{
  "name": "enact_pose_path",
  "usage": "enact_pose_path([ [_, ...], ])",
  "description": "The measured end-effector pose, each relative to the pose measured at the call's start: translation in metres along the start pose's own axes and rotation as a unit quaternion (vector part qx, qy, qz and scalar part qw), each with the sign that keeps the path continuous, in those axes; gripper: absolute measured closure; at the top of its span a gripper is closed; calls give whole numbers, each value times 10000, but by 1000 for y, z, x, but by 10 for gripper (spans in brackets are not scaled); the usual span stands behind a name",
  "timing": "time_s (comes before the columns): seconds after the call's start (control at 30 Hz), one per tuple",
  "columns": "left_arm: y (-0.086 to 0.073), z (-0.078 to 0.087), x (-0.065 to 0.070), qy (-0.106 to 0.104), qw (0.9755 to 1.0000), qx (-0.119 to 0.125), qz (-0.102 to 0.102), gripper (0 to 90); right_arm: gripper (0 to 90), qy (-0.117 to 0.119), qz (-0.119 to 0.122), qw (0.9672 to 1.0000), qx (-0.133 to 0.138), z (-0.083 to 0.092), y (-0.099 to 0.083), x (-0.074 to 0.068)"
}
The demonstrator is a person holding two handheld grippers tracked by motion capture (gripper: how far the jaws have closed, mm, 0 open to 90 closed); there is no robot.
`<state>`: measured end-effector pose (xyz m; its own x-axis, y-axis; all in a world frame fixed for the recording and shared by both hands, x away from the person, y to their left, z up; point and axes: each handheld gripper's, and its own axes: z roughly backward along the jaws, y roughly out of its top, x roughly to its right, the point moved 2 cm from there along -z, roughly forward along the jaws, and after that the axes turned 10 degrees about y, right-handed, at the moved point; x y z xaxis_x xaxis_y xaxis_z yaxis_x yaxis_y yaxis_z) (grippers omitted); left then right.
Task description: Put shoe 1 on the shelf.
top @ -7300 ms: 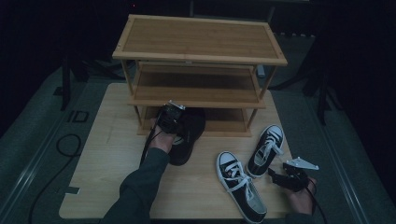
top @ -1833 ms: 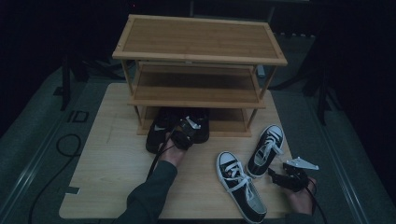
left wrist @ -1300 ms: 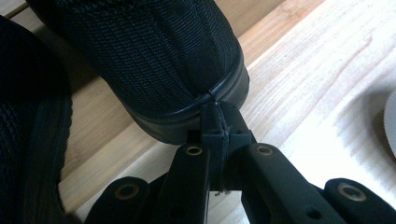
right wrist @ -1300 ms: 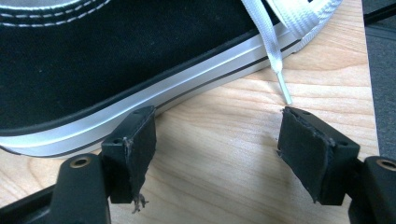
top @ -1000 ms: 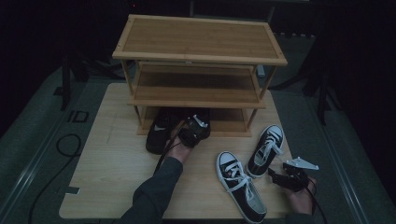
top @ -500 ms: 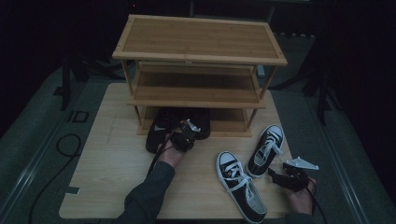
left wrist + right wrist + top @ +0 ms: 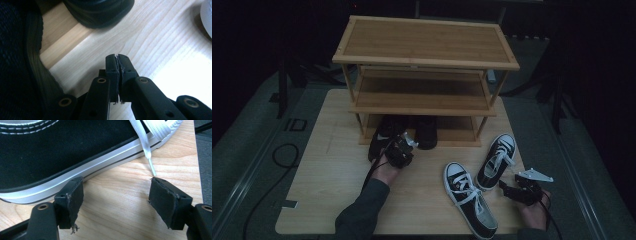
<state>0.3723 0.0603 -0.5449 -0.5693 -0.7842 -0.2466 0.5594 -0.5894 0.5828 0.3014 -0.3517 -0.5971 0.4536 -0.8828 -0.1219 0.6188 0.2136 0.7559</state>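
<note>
Dark grey sleeve (image 7: 362,212), black tongs (image 7: 117,75) with brass-ringed screw holes, frayed black pads (image 7: 75,195)

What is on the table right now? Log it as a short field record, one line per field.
rack: three-tier wooden shoe rack at the table's far side
bottom tier: two black shoes, heels sticking out
table: two black-and-white canvas sneakers, unshelved
left gripper: shut, empty, beside the black shoes
right gripper: open, empty, by the sneakers
</note>
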Motion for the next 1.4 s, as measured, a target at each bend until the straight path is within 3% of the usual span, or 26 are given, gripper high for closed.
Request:
enact_pose_path([
  [0.23, -11, 8, -2, -121, 9999, -10, 40, 874, 274, -1, 0, 10000, -1, 0, 0, 0],
  [0.67, -26, 21, -7, -133, 9999, 20, -30, 871, 275, -4, -2, 10000, 0, 0, 0, 0],
  [1.27, -55, 29, -19, -87, 9997, -84, 208, 863, 275, -7, -1, 10000, -1, 0, 0, 0],
  [1.4, -60, 31, -26, -34, 9993, -112, 350, 864, 275, -7, -4, 10000, -1, 0, 0, 0],
])
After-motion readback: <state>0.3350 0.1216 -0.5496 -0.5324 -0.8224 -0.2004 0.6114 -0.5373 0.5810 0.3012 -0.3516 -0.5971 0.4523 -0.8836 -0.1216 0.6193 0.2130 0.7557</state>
